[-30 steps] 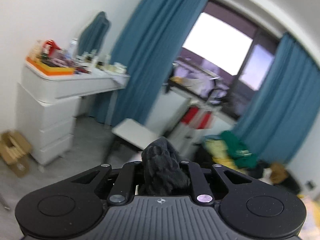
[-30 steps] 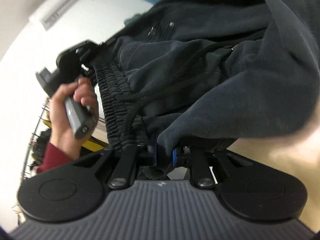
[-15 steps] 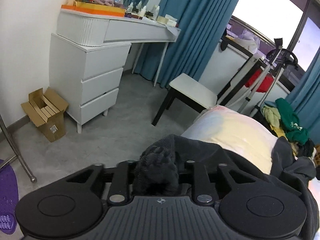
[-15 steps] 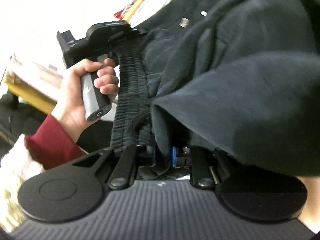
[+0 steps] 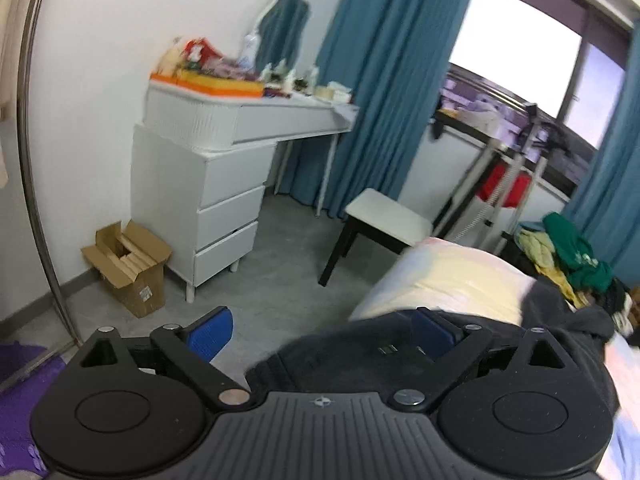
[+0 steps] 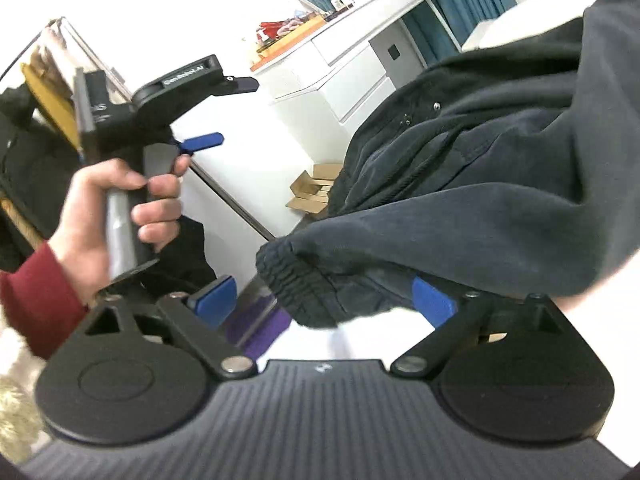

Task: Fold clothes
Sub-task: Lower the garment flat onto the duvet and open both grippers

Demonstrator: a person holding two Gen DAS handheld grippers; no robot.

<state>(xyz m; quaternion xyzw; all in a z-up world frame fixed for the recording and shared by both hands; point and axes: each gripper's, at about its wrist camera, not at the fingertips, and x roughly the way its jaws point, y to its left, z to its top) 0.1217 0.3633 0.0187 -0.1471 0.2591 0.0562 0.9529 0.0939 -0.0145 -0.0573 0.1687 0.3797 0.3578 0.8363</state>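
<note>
The dark pants [image 6: 500,184] lie on the bed [image 5: 452,276], running lengthwise from the elastic cuff [image 6: 296,284] near the right gripper [image 6: 324,300] away toward the upper right of the right view. The cuff points at the camera and hangs just past the bed's edge. In the left view the dark fabric [image 5: 360,344] sits low between the fingers, spreading right across the pale bedding.

Around the bed is a grey floor [image 5: 280,280], a white dresser [image 5: 208,184] joined to a cluttered counter [image 5: 288,108], a cardboard box [image 5: 128,264] beside it, a white stool [image 5: 384,224], blue curtains [image 5: 384,80] and a bright window [image 5: 516,40]. A pile of green and yellow clothes [image 5: 560,256] lies at right.

The left gripper [image 5: 320,328] is spread wide, holding nothing; whether the pants touch its right pad [image 5: 432,332] cannot be told. The right gripper is likewise wide open, the cuff loose between its 2 blue pads [image 6: 216,296], gripped by neither. The left hand [image 6: 116,212], in a red sleeve, grips the left gripper's handle.
</note>
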